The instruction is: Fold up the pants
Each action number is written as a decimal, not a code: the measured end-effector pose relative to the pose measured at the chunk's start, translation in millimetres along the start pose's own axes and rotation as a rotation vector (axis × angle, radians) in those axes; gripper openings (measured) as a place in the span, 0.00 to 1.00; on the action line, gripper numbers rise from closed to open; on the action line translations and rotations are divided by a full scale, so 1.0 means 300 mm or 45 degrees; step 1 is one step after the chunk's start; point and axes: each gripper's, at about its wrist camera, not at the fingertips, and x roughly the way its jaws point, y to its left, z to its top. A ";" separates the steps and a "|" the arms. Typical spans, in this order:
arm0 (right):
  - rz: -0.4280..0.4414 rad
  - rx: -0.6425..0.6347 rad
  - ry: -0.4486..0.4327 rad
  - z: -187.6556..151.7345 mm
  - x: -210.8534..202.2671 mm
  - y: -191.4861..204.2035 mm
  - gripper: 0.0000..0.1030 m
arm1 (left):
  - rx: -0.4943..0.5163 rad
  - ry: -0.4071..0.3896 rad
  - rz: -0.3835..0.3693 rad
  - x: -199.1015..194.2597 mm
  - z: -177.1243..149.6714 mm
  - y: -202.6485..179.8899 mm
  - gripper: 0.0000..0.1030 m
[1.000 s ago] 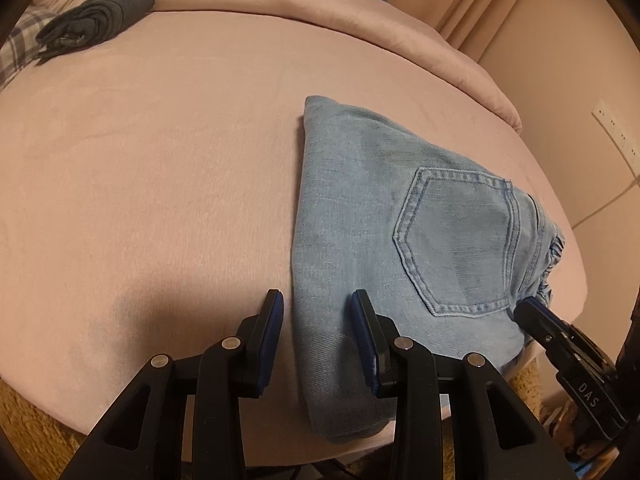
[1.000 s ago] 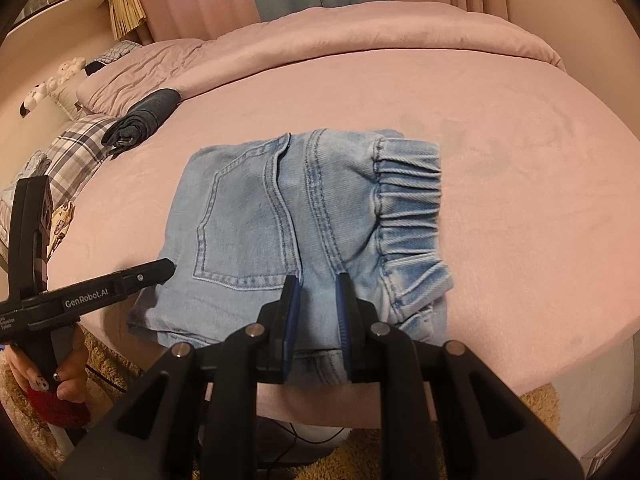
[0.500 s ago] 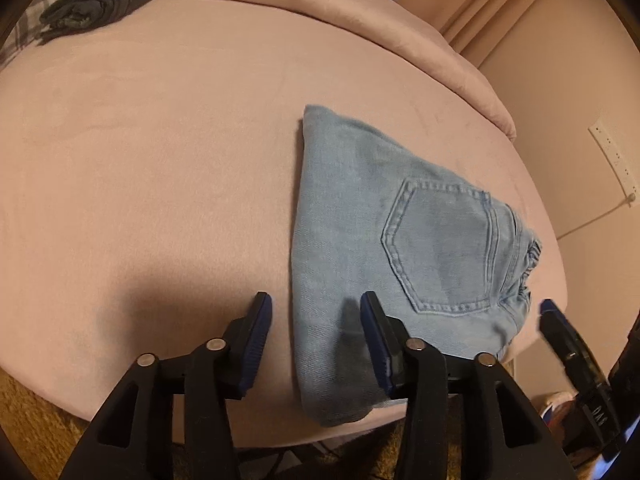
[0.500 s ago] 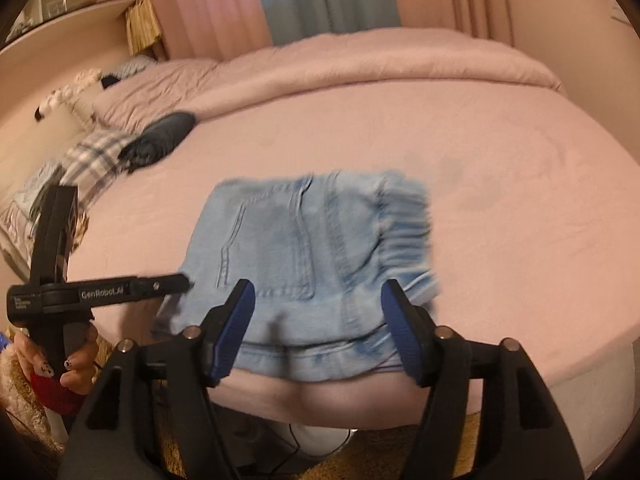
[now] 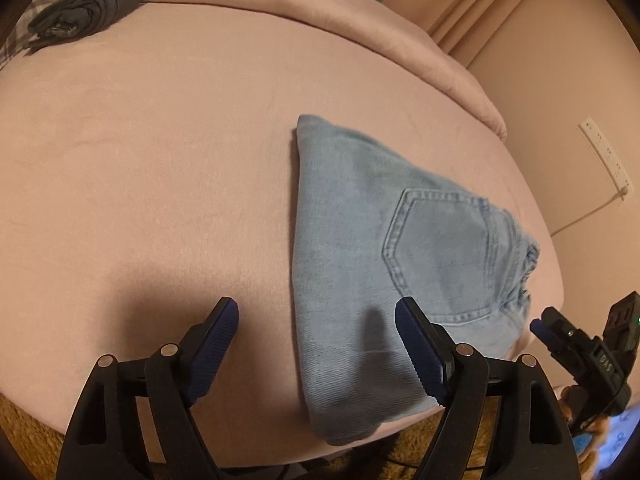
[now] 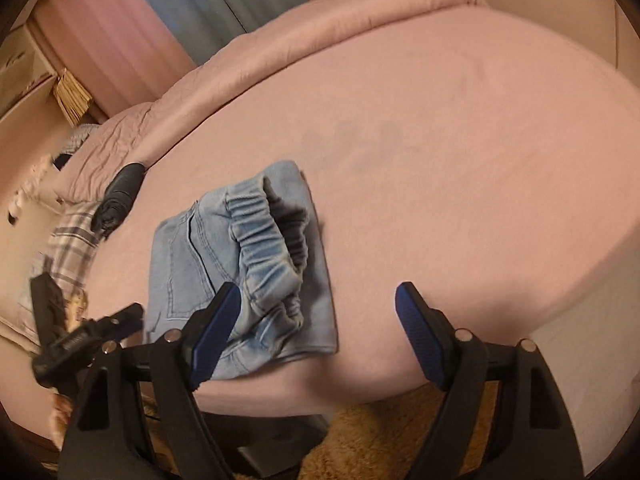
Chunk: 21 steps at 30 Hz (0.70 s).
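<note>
Both grippers spread apart, left gripper (image 5: 316,332), right gripper (image 6: 318,312), folded jeans (image 5: 384,264) on pink bed (image 5: 160,140), no legible writing.

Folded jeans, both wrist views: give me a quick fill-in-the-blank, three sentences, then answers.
1. The light blue jeans lie folded on the ____ bed.
2. Both the left tongs and the right tongs are ____, holding nothing.
3. A stitched back ____ faces up on the jeans.

Answers: pink; open; pocket

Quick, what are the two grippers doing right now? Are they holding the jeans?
Left gripper: open, holding nothing, above the folded light-blue denim jeans.
Right gripper: open, holding nothing.
</note>
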 end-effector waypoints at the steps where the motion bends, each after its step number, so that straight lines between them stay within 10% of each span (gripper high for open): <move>1: 0.008 -0.001 0.009 -0.010 0.007 0.007 0.77 | 0.009 0.004 -0.001 0.006 -0.001 -0.002 0.78; 21: 0.332 0.010 0.171 0.045 0.269 0.062 0.82 | 0.253 0.063 -0.012 0.148 0.045 -0.133 0.90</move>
